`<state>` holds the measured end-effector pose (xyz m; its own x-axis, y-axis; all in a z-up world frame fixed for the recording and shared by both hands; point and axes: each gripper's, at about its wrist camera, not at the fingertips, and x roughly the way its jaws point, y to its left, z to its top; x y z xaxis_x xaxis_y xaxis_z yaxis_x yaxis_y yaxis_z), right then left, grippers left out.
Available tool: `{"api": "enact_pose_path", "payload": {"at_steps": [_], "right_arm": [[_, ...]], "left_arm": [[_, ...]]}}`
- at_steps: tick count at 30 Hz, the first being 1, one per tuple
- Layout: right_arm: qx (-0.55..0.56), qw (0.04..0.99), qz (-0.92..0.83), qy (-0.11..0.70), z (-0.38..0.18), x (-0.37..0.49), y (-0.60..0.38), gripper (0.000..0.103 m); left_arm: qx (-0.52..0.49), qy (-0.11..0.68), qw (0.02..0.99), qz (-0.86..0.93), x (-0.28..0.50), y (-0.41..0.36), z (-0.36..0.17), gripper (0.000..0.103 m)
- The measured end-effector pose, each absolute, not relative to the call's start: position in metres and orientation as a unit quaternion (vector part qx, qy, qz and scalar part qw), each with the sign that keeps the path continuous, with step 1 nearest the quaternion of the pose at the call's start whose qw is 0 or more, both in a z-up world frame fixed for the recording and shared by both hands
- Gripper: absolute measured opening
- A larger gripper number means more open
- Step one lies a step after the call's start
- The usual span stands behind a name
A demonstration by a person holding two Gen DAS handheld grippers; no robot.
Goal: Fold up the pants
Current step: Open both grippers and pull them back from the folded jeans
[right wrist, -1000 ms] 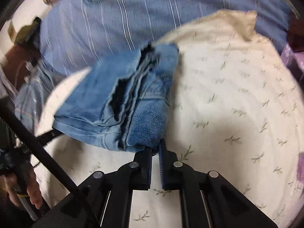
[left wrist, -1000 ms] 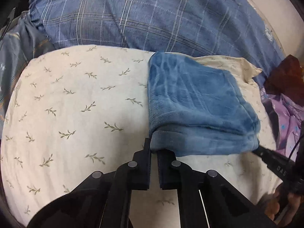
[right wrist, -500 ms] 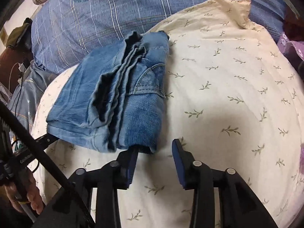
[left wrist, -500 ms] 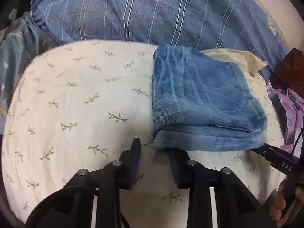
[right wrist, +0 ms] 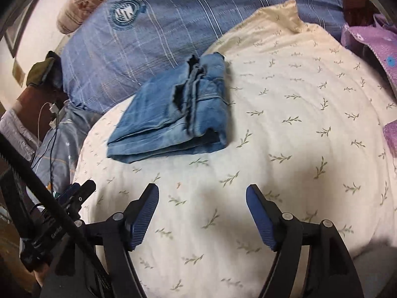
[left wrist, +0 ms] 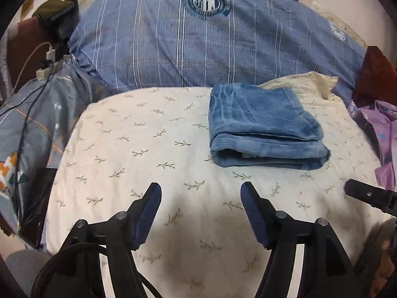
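The blue denim pants [left wrist: 263, 129] lie folded in a compact rectangle on the cream leaf-print bedding [left wrist: 139, 154], right of centre in the left wrist view. In the right wrist view the pants [right wrist: 173, 114] lie left of centre, with stacked layers showing at their open side. My left gripper [left wrist: 201, 191] is open and empty, pulled back a short way from the near fold. My right gripper [right wrist: 202, 193] is open and empty, also back from the pants. The tip of the other gripper [left wrist: 367, 195] shows at the right edge.
A blue striped pillow [left wrist: 198, 39] lies behind the pants. A grey patterned cover with charger cables [left wrist: 37, 79] is on the left. Purple cloth [left wrist: 377, 129] lies on the right. A brown striped bolster [right wrist: 82, 2] sits at the back.
Both grippers let go of the pants' edge, opened wide and drew back. The folded pants now rest alone on the bedding.
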<state>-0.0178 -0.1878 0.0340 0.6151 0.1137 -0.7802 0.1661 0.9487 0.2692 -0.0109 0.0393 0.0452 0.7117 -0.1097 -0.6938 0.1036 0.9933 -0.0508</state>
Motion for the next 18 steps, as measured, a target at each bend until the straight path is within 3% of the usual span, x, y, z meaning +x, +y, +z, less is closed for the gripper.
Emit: {"api": "enact_pose_path", "payload": {"at_steps": [8, 18], "right_arm": [[0.150, 0.893, -0.006, 0.424, 0.043, -0.028, -0.173, 0.074], [0.156, 0.915, -0.020, 0.372, 0.067, -0.056, -0.167, 0.074]], "left_arm": [[-0.028, 0.360, 0.932, -0.043, -0.062, 0.039, 0.064, 0.067], [0.050, 0.365, 0.930, -0.020, -0.076, 0.022, 0.100, 0.075]]}}
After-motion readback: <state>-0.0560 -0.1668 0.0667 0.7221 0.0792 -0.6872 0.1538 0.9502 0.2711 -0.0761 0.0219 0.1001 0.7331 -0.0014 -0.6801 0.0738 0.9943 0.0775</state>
